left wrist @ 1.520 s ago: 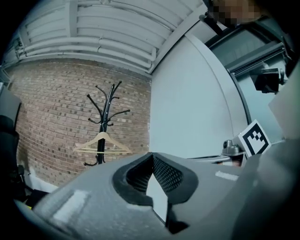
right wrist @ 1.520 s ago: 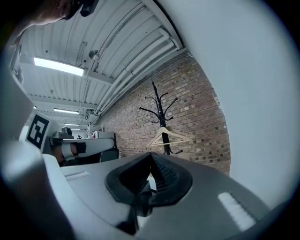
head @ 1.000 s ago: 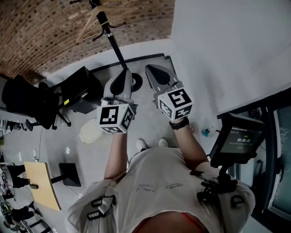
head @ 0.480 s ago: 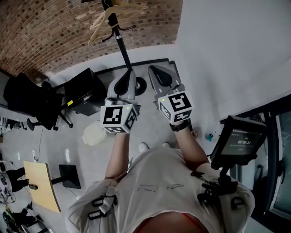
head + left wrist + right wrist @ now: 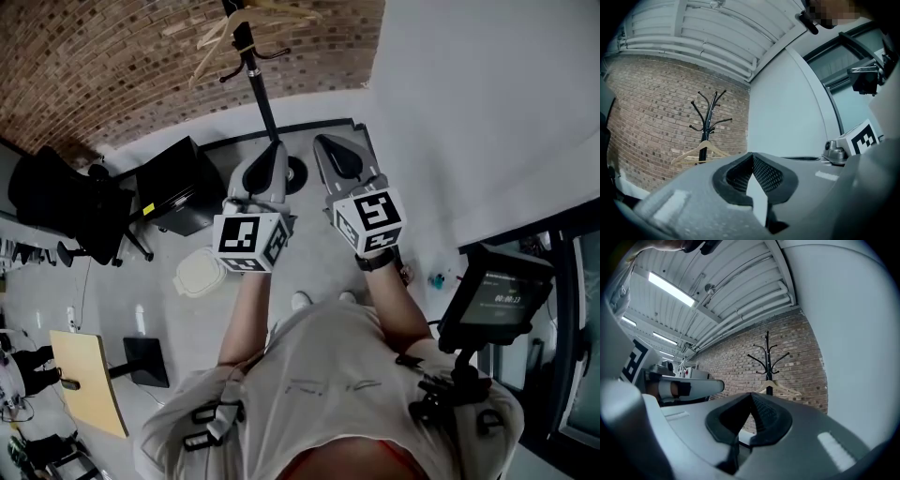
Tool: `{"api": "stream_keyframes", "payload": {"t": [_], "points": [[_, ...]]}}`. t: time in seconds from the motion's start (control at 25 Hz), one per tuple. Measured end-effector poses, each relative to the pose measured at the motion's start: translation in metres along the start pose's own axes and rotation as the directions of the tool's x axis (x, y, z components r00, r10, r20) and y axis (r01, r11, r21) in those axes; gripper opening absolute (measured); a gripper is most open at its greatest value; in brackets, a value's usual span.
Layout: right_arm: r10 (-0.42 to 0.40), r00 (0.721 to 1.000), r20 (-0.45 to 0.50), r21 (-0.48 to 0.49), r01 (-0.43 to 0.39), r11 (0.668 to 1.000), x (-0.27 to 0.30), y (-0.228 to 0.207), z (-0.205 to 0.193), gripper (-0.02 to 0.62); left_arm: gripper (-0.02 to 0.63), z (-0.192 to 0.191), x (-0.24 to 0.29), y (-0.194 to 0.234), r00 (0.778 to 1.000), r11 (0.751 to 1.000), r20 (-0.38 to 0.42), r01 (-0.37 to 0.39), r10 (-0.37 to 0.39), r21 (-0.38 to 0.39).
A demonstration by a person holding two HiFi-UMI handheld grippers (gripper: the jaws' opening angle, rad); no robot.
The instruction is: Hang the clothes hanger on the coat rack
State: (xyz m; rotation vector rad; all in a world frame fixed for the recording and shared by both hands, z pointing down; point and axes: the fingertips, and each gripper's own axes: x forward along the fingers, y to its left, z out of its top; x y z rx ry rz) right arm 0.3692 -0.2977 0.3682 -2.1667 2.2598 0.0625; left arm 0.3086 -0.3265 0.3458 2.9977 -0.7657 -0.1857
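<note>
Clothes hanger (image 5: 698, 151) on coat rack (image 5: 708, 123); left gripper (image 5: 751, 157) and right gripper (image 5: 751, 397) level, closed.

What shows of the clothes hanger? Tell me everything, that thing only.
The clothes hanger is pale and looks wooden: two sloping shoulders meet at a peak, with a straight bar beneath. It already hangs on the black coat rack, against the pole below the lower hooks, roughly level, in front of the brick wall. Its hook is too small to make out. Only the rack touches it.
</note>
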Motion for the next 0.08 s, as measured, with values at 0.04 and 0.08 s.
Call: {"api": "stream_keyframes", "payload": {"t": [0.04,0.08], "points": [[-0.002,1.0,0.001,-0.001,0.002,1.0,0.0002,0.0006,-0.0004,0.005,0.0,-0.0001,-0.0004,0.0006,1.0,1.0,0.0,0.002,-0.002,0.0],[-0.005,1.0,0.002,-0.002,0.005,1.0,0.0004,0.0012,-0.0008,0.005,0.0,-0.0003,-0.0009,0.0011,1.0,1.0,0.001,0.005,-0.005,0.0]]}}
